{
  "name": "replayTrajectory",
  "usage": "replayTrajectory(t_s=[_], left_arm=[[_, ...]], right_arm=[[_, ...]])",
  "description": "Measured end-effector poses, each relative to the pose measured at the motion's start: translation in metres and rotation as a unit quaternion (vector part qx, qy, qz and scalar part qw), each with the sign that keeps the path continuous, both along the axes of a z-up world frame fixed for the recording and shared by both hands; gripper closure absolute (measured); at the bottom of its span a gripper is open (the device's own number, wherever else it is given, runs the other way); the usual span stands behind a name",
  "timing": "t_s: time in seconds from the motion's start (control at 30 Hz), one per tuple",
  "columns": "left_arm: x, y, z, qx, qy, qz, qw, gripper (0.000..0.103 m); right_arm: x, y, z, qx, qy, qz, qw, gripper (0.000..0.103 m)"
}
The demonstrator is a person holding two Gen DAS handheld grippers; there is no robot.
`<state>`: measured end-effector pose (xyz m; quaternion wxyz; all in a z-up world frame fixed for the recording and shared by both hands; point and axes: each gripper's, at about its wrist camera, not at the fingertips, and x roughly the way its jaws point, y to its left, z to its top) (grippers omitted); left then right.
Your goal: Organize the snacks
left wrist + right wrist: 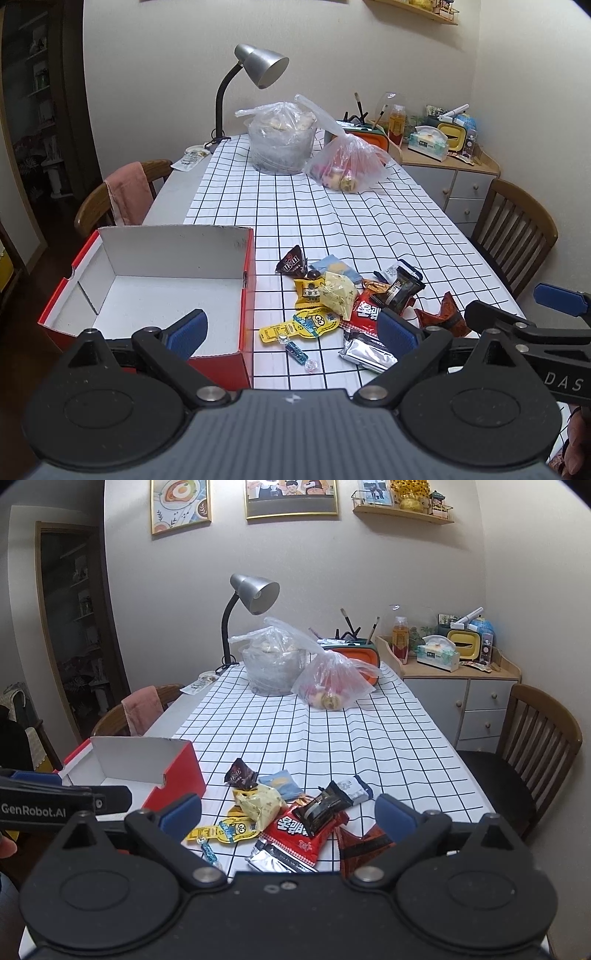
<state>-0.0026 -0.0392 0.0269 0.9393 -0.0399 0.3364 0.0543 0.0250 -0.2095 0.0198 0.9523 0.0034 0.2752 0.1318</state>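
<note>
A pile of snack packets (343,295) lies on the checked tablecloth, also in the right wrist view (291,812): a red packet (364,312), a pale yellow bag (338,293), a yellow Minions pouch (314,323), a dark brown packet (293,262), a silver packet (367,352). An open red box with a white, empty inside (159,291) stands left of the pile. My left gripper (293,334) is open and empty, above the near edge of the pile. My right gripper (288,812) is open and empty, just before the pile.
Two plastic bags of food (314,155) and a grey desk lamp (255,74) stand at the table's far end. Wooden chairs stand left (118,195) and right (517,225). A cluttered cabinet (454,173) stands in the far right corner.
</note>
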Motion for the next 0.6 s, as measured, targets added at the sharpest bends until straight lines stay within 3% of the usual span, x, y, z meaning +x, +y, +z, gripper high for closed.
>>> replayTrajectory(t_s=[0.6], left_arm=[[0.0104,0.0006,-0.0028,0.004,0.017,-0.001,0.9998,0.004]], right_arm=[[0.0083,0.0012,-0.0014,-0.004,0.018,0.009,1.0,0.002]])
